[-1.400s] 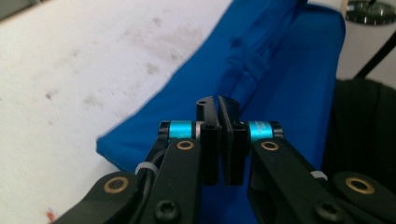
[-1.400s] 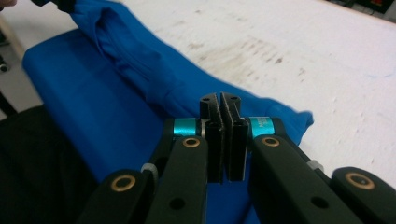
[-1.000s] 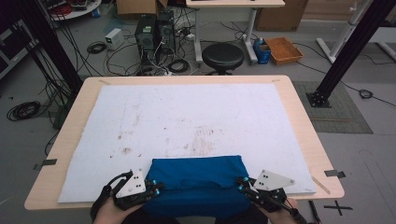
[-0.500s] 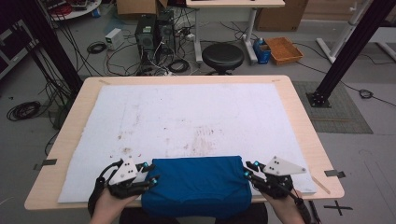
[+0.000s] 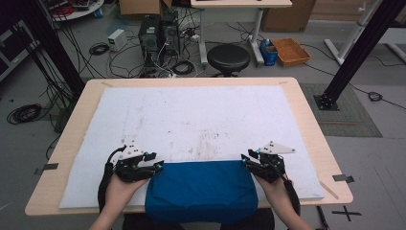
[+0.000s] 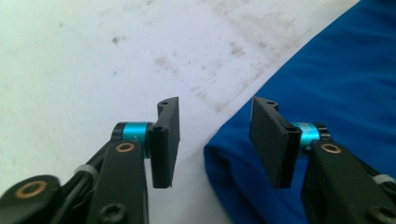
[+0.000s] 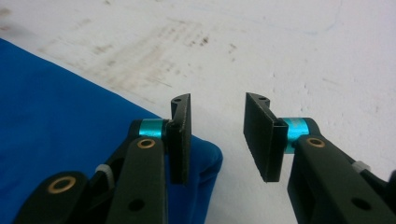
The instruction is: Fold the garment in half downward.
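Release step, by the look of it: left gripper (image 5: 154, 165) and right gripper (image 5: 248, 160) have just been opening, jaws empty, flanking the folded blue cloth (image 5: 201, 190) at bottom centre. Next likely regrasping for another fold.

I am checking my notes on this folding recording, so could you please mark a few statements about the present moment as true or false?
1. The blue cloth lies folded at the near edge of the white mat. True.
2. The left tongs are clamped on the cloth. False: their jaws have just been opening, with nothing pinched between them.
3. The right tongs stand open beside the cloth's corner. True.
4. The cloth is red. False: it is blue.
5. A black stool stands beyond the table. True.
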`<state>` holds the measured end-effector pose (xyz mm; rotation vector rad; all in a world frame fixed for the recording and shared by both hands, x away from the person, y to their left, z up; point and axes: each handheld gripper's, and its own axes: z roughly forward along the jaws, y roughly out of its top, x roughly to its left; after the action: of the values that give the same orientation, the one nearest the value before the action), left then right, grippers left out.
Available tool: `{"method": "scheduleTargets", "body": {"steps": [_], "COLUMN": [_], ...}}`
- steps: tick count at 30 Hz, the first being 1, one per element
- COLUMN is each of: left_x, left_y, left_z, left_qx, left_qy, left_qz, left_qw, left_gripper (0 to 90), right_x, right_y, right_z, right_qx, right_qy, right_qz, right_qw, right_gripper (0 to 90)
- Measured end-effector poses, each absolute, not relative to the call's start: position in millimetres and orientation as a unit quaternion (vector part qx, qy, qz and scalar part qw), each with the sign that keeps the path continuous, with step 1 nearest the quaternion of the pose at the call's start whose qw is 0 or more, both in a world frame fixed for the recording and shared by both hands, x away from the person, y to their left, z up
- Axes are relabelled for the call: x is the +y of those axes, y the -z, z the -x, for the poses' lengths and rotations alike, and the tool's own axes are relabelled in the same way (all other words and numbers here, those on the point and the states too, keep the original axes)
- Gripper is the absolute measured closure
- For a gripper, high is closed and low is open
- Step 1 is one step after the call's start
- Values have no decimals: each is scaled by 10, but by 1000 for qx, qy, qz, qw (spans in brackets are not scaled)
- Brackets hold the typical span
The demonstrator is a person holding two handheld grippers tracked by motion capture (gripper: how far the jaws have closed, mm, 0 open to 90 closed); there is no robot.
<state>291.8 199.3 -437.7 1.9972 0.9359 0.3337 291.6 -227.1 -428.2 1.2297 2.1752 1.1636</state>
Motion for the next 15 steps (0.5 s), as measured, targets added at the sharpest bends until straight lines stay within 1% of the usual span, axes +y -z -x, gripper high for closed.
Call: {"method": "scheduleTargets", "body": {"steps": [1,3,4,7,11,13,15], "left_x": [2000,2001,1989,1954,1947,1951,1952], "left_y": [4416,4430,4451,4469,4510,4517,4520], "left_z": [-2923,-2921,-2915,-2918,-2940,-2937,-2926], "left_qx": [383,382,374,368,375,376,376], "left_qy": [-123,-119,-115,-107,-99,-98,-99], "left_qz": [-804,-806,-809,-821,-818,-815,-815], "left_qw": [439,436,438,424,425,430,430], "left_gripper": [579,585,601,601,614,621,641], "right_x": [-2257,-2257,-2256,-2255,-2264,-2269,-2266], "right_y": [4330,4348,4383,4437,4490,4491,4494], "right_z": [-2950,-2965,-2990,-3013,-3026,-3034,-3025], "right_qx": [777,778,779,785,787,790,792], "right_qy": [-403,-399,-392,-384,-381,-382,-385], "right_qz": [-448,-450,-457,-461,-462,-458,-453], "right_qw": [183,182,175,153,145,143,139], "right_gripper": [640,637,618,599,604,630,703]}}
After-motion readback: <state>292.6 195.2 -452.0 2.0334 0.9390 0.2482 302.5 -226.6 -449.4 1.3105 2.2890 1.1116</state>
